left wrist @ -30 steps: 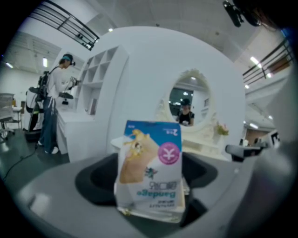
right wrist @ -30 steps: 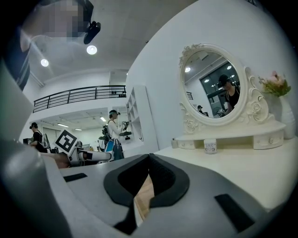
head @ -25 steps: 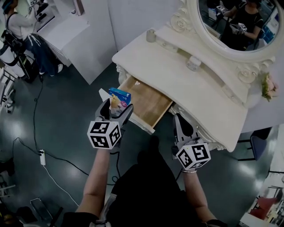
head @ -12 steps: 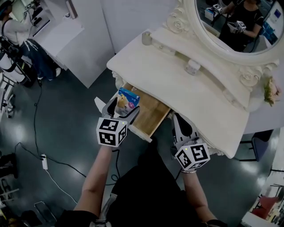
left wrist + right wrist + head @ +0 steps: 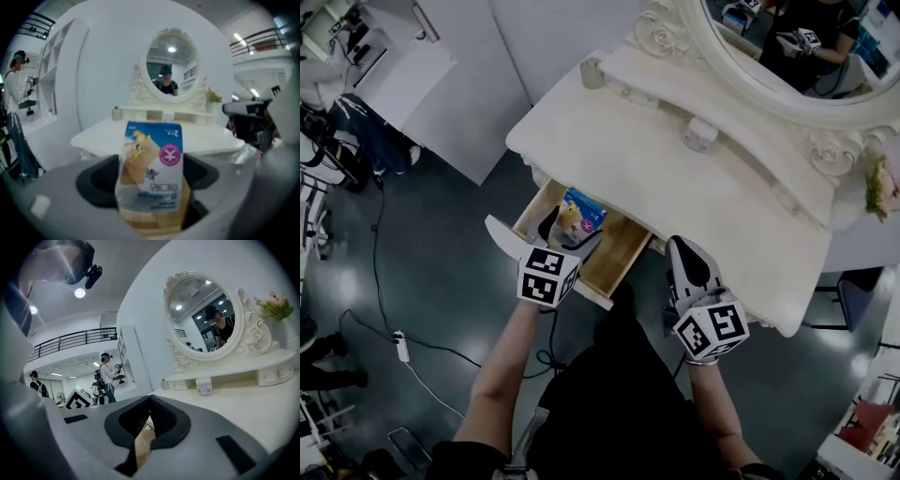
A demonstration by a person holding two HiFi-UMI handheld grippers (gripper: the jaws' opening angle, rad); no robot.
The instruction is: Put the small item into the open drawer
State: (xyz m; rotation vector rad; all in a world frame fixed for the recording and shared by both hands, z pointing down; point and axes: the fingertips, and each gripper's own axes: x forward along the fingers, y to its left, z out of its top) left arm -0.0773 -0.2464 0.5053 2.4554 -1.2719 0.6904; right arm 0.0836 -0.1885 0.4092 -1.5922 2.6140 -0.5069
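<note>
Clamping "Bandage" pkt (image 5: 151, 171) over drawer (image 5: 622, 244)

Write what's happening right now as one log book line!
left gripper: shut on bandage box | box: over open drawer, not released | right gripper: shut, empty

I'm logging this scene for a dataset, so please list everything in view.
Table: one, cream, centre.
Drawer: one, wood inside, open at the table's front.
Packet: one, blue and white, over the drawer.
Mirror: one, oval, cream frame, at the table's back.
Jar: one, white, on the tabletop.
Flowers: one bunch, pink, at the table's right end.
Cables: several, dark, on the floor at left.
Bystander: one, far left.
Left gripper: one, grey, fingers shut on the packet.
Right gripper: one, grey, fingers together, empty, right of the drawer.
</note>
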